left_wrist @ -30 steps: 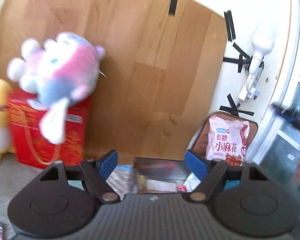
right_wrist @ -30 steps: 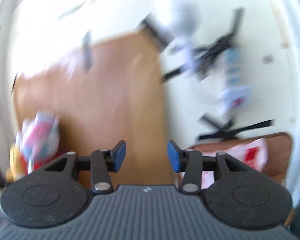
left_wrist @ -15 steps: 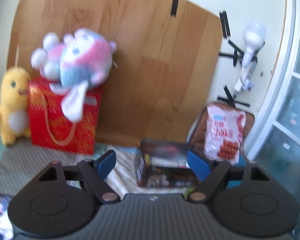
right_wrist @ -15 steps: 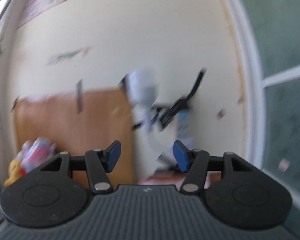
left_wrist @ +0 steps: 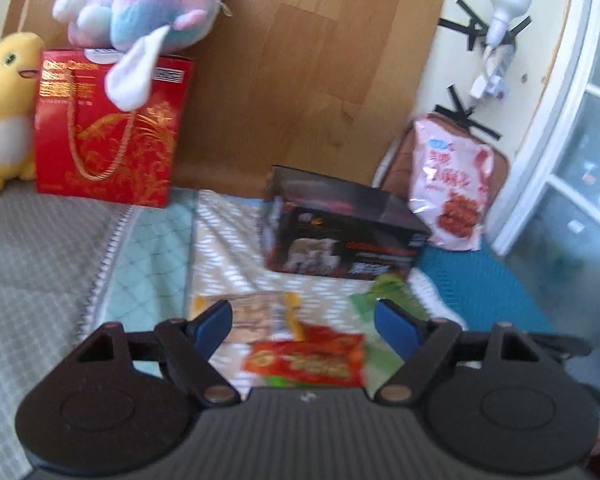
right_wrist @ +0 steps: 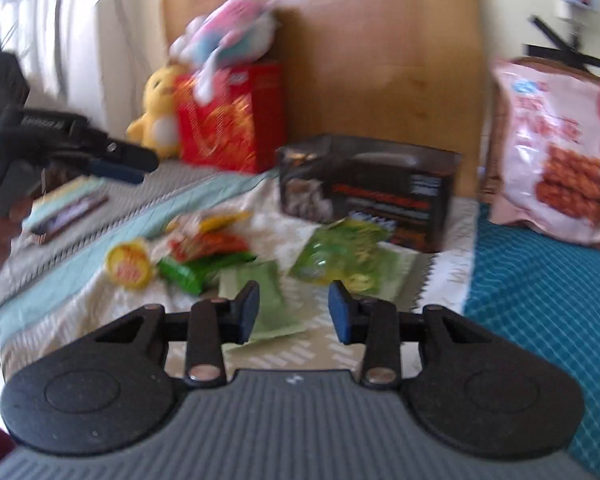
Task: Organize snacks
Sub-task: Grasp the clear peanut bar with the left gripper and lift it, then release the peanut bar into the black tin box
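Snacks [right_wrist: 204, 256] lie below both grippers' wide, empty jaws.

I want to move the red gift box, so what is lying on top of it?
A pink and blue plush toy lies on the red gift box, one ear hanging over its front. The top under the toy is covered.

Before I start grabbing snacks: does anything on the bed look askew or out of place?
Yes: the small snack packets lie scattered loose on the blanket in front of the dark box, some overlapping. A plush toy is slumped over the red gift bag. Both grippers are open and empty.
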Demonstrator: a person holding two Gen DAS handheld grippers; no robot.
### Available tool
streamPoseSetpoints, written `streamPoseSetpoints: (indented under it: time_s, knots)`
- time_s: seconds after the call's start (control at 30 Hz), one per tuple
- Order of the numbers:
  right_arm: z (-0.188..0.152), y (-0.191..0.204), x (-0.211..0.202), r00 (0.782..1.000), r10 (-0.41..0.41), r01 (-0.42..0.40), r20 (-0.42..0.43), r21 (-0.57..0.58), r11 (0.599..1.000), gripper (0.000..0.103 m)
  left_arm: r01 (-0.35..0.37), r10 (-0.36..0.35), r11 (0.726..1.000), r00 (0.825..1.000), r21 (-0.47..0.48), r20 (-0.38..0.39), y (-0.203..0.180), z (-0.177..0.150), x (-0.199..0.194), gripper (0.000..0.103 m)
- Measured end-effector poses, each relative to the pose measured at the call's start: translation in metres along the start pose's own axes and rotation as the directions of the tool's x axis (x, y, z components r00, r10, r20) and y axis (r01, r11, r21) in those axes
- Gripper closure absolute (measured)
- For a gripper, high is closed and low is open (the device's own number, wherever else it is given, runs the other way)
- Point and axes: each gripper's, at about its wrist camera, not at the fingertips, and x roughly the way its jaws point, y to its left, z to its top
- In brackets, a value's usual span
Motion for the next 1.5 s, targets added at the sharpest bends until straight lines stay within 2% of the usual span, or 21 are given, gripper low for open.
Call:
streamPoseSetpoints:
  time_s: [0.1, 0.23, 0.33, 0.47, 0.6, 0.67, 0.77, 0.9, 1.07, 1.2, 1.27, 1.37, 1.5]
  knots:
    - [0.009, 0.007, 0.01, 0.999, 0.038, -0.038, -0.01, -0.014, 0.999, 0.062, -0.025, 0.023, 0.996, 1.0, -0.087, -0.021, 0.023, 0.005, 0.012, 0.023]
    - [0.025, 0.017, 0.038, 0.993, 0.121, -0.121, -0.007, 0.028, 0.992, 0.062, 0.021, -0.03, 0.969, 0.999, -0.246, -0.033, 0.058, 0.011, 0.029, 0.023]
    - [0.042, 0.021, 0.069, 0.984, 0.176, -0.173, -0.031, 0.084, 0.981, 0.062, 0.04, -0.058, 0.95, 0.997, -0.309, -0.048, 0.075, 0.012, 0.042, 0.023]
    - [0.052, 0.019, 0.11, 0.971, 0.221, -0.205, -0.093, 0.154, 0.967, 0.061, 0.058, -0.093, 0.935, 0.992, -0.35, -0.083, 0.087, 0.011, 0.06, 0.023]
    - [0.055, 0.022, 0.139, 0.952, 0.274, -0.243, -0.139, 0.206, 0.948, 0.06, 0.073, -0.122, 0.934, 0.985, -0.349, -0.118, 0.087, 0.007, 0.078, 0.023]
    - [0.056, 0.026, 0.148, 0.95, 0.275, -0.243, -0.147, 0.203, 0.948, 0.065, 0.08, -0.132, 0.937, 0.982, -0.34, -0.133, 0.083, 0.003, 0.087, 0.026]
    - [0.054, 0.029, 0.149, 0.959, 0.244, -0.215, -0.142, 0.193, 0.957, 0.08, 0.065, -0.108, 0.951, 0.986, -0.301, -0.128, 0.074, 0.002, 0.09, 0.035]
    - [0.055, 0.019, 0.124, 0.972, 0.225, -0.208, -0.075, 0.187, 0.96, 0.082, 0.14, -0.185, 0.937, 0.976, -0.32, -0.116, 0.066, 0.009, 0.085, 0.039]
    - [0.062, 0.005, 0.079, 0.99, 0.124, -0.132, 0.068, 0.141, 0.981, 0.083, 0.214, -0.232, 0.952, 0.971, -0.218, -0.06, 0.024, 0.037, 0.083, 0.039]
    - [0.072, -0.016, 0.055, 0.982, 0.003, -0.028, 0.188, 0.13, 0.991, 0.083, 0.263, -0.27, 0.955, 0.962, -0.135, -0.033, -0.011, 0.07, 0.101, 0.039]
    - [0.077, -0.031, 0.052, 0.974, -0.049, 0.017, 0.22, 0.148, 0.989, 0.083, 0.273, -0.276, 0.958, 0.961, -0.089, -0.021, -0.028, 0.088, 0.115, 0.039]
    - [0.079, -0.06, 0.054, 0.966, -0.122, 0.078, 0.226, 0.197, 0.977, 0.083, 0.287, -0.291, 0.956, 0.956, -0.065, -0.047, -0.049, 0.106, 0.145, 0.039]
    - [0.069, -0.089, 0.061, 0.964, -0.182, 0.133, 0.192, 0.243, 0.961, 0.083, 0.285, -0.29, 0.957, 0.951, -0.059, -0.106, -0.066, 0.104, 0.187, 0.039]
